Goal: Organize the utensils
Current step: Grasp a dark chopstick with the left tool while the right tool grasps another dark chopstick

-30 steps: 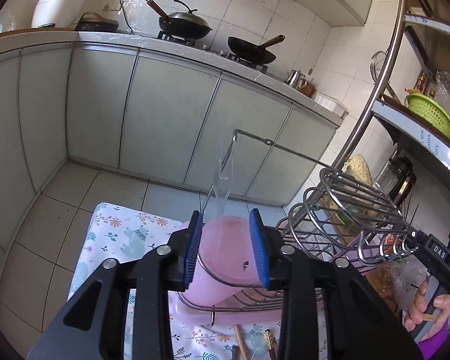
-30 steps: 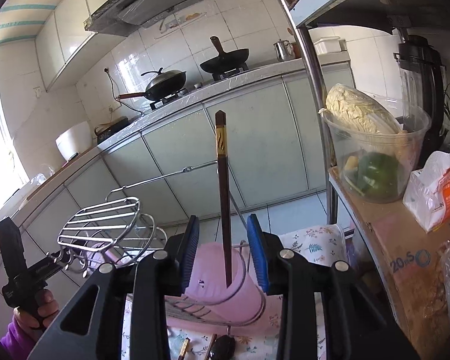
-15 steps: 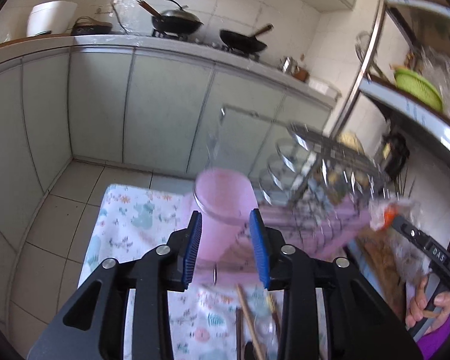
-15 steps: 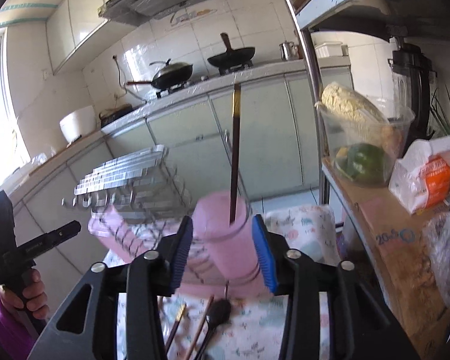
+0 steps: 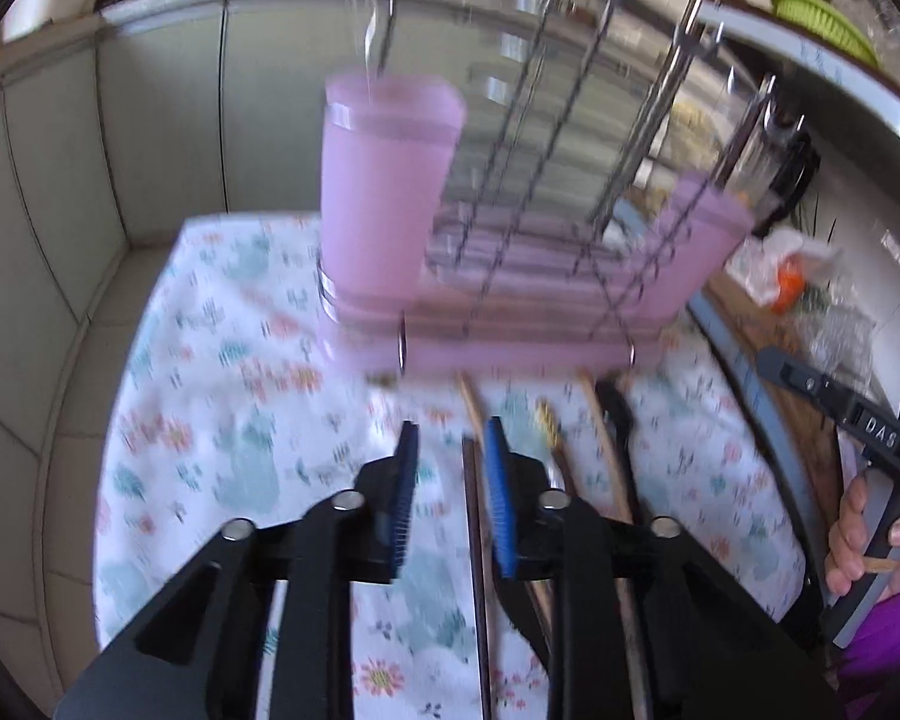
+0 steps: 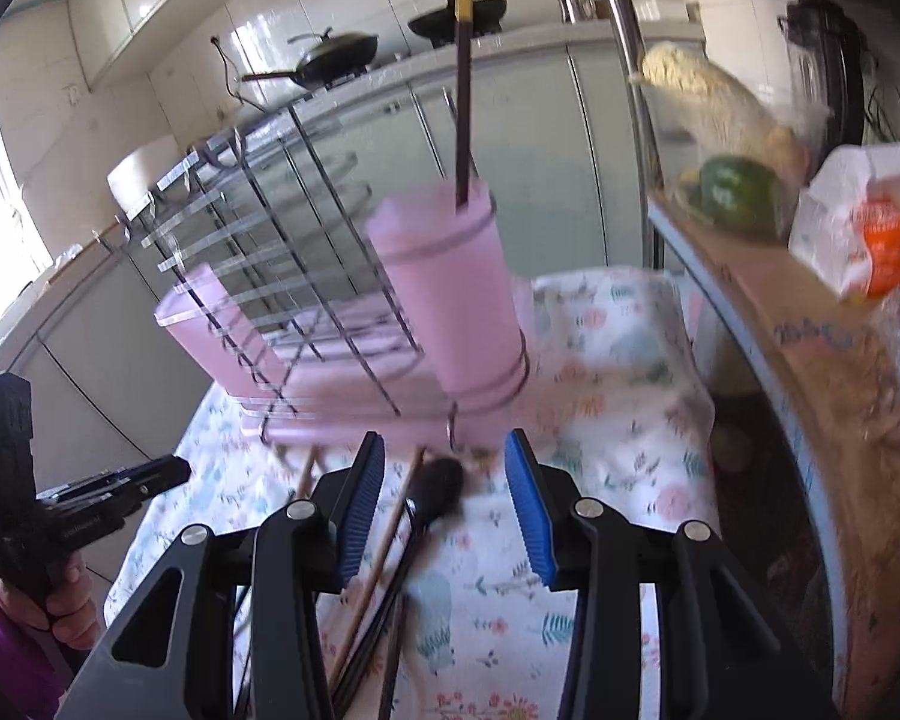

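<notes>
Pink plastic utensil cup (image 6: 450,294) now holds one dark chopstick (image 6: 463,90), released by the right gripper (image 6: 444,504), jaws wide and empty. The left gripper (image 5: 450,480) has dipped toward the loose chopsticks (image 5: 480,540) on the floral cloth (image 5: 210,420), jaws narrowing around one, not visibly clamped.

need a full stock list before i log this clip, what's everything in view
pink cup: one, on rack's right end, holds one dark chopstick
second pink cup: one, rack's left end
wire rack: one, chrome, pink tray, on floral cloth
loose utensils: several, brown and black, lying on cloth before rack
woks: two, black, on far counter
green pepper: one, in clear tub on side shelf
left gripper: blue pads, apart, dark chopstick between them
right gripper: open over utensils
</notes>
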